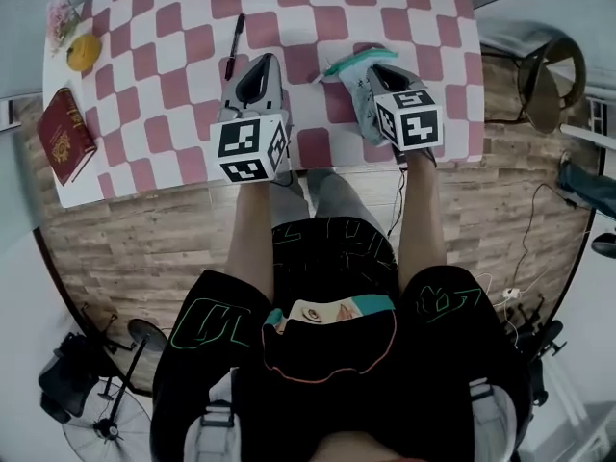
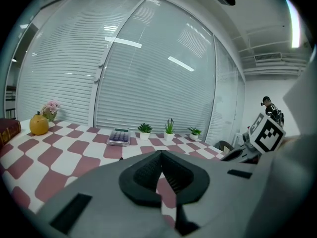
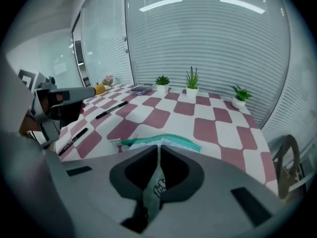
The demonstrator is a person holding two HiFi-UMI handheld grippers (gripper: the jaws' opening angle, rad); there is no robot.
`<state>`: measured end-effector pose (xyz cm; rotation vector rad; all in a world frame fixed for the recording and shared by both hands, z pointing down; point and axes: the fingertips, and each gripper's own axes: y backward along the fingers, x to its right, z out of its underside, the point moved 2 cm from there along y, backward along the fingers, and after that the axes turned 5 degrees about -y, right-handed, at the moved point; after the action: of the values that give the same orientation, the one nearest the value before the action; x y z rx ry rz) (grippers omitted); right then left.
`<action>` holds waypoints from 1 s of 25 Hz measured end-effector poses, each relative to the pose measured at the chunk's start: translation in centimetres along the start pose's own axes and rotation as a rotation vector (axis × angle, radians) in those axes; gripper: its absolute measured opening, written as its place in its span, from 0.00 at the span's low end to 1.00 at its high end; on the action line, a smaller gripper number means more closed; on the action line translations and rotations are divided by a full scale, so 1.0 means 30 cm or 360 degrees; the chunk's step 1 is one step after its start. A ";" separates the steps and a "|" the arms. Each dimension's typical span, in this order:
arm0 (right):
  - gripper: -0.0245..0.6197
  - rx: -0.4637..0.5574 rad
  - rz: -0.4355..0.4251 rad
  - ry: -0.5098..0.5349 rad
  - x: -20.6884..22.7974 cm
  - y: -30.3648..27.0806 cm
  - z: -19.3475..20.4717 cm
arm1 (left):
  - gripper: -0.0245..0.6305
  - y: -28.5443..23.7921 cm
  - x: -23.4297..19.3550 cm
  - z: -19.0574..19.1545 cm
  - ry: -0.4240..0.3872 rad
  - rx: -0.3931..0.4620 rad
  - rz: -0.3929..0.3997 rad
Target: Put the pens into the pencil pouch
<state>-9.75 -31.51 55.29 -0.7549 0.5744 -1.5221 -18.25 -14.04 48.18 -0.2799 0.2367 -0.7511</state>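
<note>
A grey pencil pouch [image 1: 358, 83] with a teal zipper edge [image 3: 163, 142] lies near the table's front right. My right gripper [image 1: 373, 73] is shut on a fold of the pouch [image 3: 154, 187], pinched between its jaws. One black pen [image 1: 234, 44] lies on the checked cloth beyond my left gripper [image 1: 256, 67]. In the right gripper view this pen [image 3: 111, 109] lies farther back and a second pen [image 3: 73, 140] lies nearer, beside the left gripper [image 3: 54, 105]. My left gripper [image 2: 159, 155] is shut with nothing between its jaws.
A red book [image 1: 65, 135], an orange [image 1: 84, 51] and small flowers [image 1: 63, 15] sit at the table's left end. A calculator [image 2: 119, 136] and three small potted plants [image 3: 191, 79] stand along the far edge. A chair [image 1: 551, 80] stands to the right of the table.
</note>
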 end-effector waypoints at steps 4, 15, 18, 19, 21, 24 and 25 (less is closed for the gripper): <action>0.10 -0.0069 0.0067 0.0015 0.006 -0.026 0.022 | 0.04 -0.005 -0.047 -0.016 0.0009 0.0015 0.0017; 0.34 -0.0232 0.0148 0.0007 0.055 -0.073 0.065 | 0.04 -0.023 -0.072 -0.003 0.0040 0.0008 0.0065; 0.36 -0.0292 0.0157 -0.0002 0.061 -0.085 0.081 | 0.04 -0.021 -0.068 0.001 0.0040 0.0002 0.0074; 0.36 -0.0303 0.0158 -0.0008 0.061 -0.088 0.083 | 0.04 -0.020 -0.069 0.003 0.0040 0.0001 0.0074; 0.36 -0.0306 0.0158 -0.0030 0.061 -0.091 0.084 | 0.04 -0.018 -0.072 0.004 0.0041 0.0000 0.0074; 0.32 -0.0307 0.0127 -0.0094 0.056 -0.092 0.091 | 0.04 -0.015 -0.076 0.002 0.0041 0.0001 0.0071; 0.29 -0.0310 0.0116 -0.0103 0.052 -0.091 0.093 | 0.04 -0.015 -0.076 0.000 0.0039 0.0002 0.0071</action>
<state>-9.48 -32.57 59.34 -0.9194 0.7014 -1.3830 -20.15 -12.77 48.58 -0.2632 0.2648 -0.7106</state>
